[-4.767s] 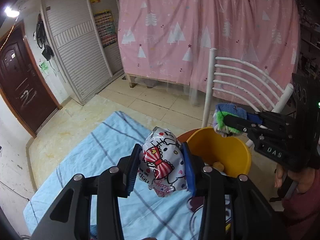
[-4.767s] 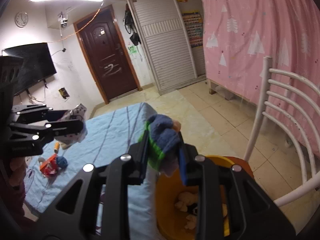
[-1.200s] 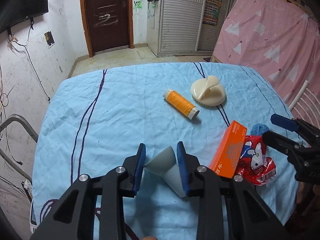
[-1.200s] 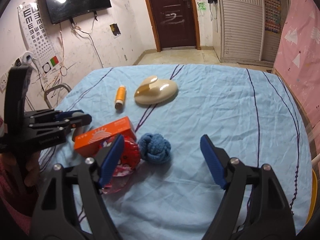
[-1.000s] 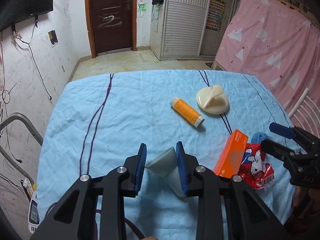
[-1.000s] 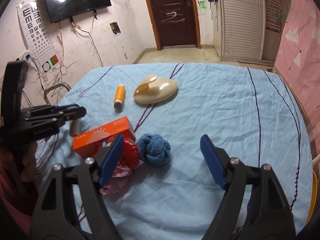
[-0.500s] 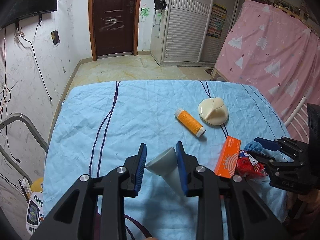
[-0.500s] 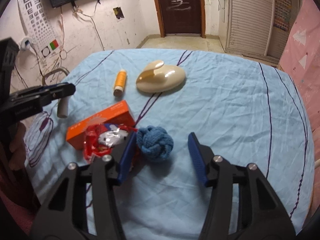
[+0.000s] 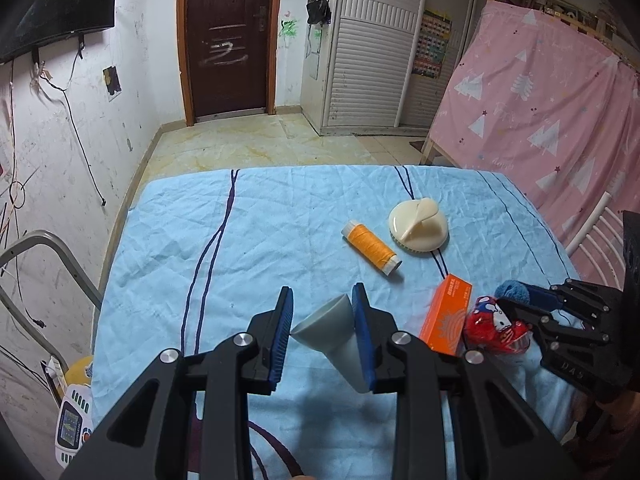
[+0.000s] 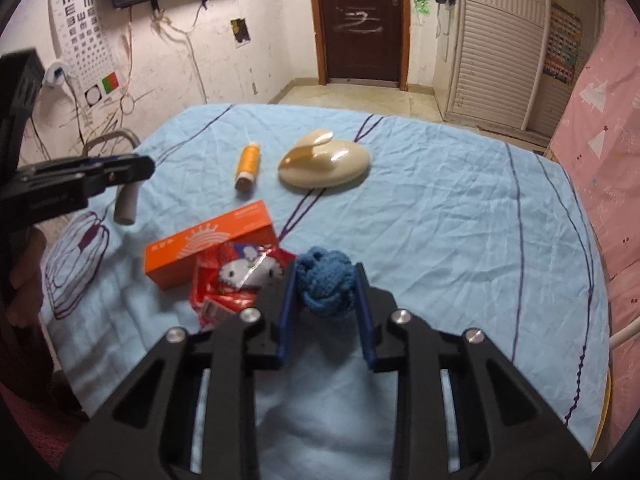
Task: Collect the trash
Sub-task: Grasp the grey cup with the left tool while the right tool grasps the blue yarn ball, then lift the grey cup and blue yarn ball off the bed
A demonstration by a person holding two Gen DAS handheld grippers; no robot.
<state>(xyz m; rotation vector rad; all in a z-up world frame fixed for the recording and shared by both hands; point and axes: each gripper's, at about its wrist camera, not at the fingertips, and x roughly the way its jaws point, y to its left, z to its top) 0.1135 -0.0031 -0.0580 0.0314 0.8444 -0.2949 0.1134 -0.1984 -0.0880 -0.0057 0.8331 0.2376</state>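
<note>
blue knitted ball (image 10: 326,282) clamped in the right gripper (image 10: 325,300)
its jaws had just closed on it; left gripper (image 9: 322,334) pinched a grey funnel (image 9: 334,330) above the blue cloth (image 9: 260,232).

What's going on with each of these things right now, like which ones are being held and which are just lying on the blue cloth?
Left gripper: shut on the grey funnel, held above the cloth.
Right gripper: fingers just closed on the blue yarn ball.
Orange box: lying flat.
Red wrapper: crumpled, against the box.
Orange thread spool: on its side.
Cream brush: lying free.
Door: closed.
</note>
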